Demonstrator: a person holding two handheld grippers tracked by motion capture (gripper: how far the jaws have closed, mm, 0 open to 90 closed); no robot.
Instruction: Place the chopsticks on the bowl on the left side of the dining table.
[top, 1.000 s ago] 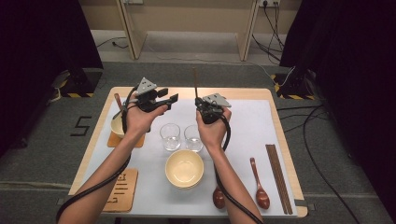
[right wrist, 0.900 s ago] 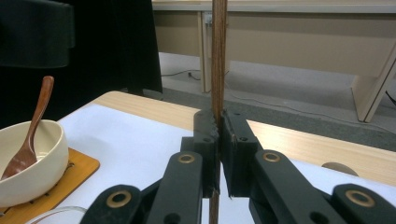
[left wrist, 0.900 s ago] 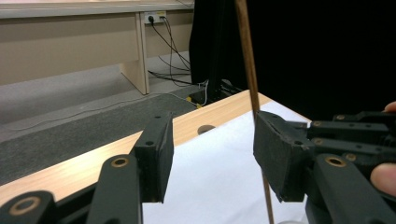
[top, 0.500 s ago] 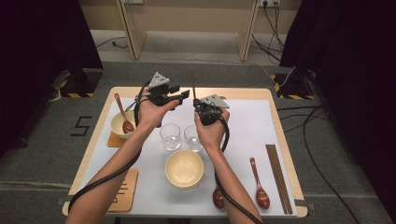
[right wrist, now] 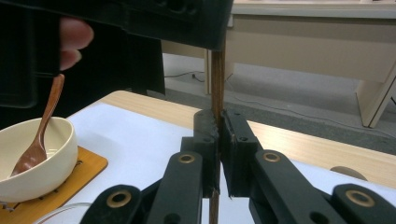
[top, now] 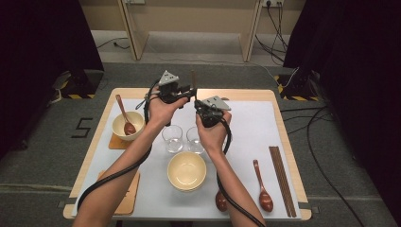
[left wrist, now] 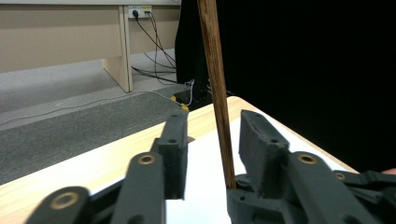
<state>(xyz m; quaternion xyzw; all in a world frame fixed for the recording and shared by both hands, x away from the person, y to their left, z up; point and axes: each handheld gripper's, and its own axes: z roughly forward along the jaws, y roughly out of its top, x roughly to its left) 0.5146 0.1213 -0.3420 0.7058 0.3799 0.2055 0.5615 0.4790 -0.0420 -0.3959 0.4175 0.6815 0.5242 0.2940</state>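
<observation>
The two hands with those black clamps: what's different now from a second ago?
The left gripper has swung in from above the bowl with the spoon toward the right gripper. Its jaws now stand open around the upright chopstick that the right gripper clamps. The right hand barely moved; glasses, empty bowl, spoons and chopsticks on the table stayed put.
</observation>
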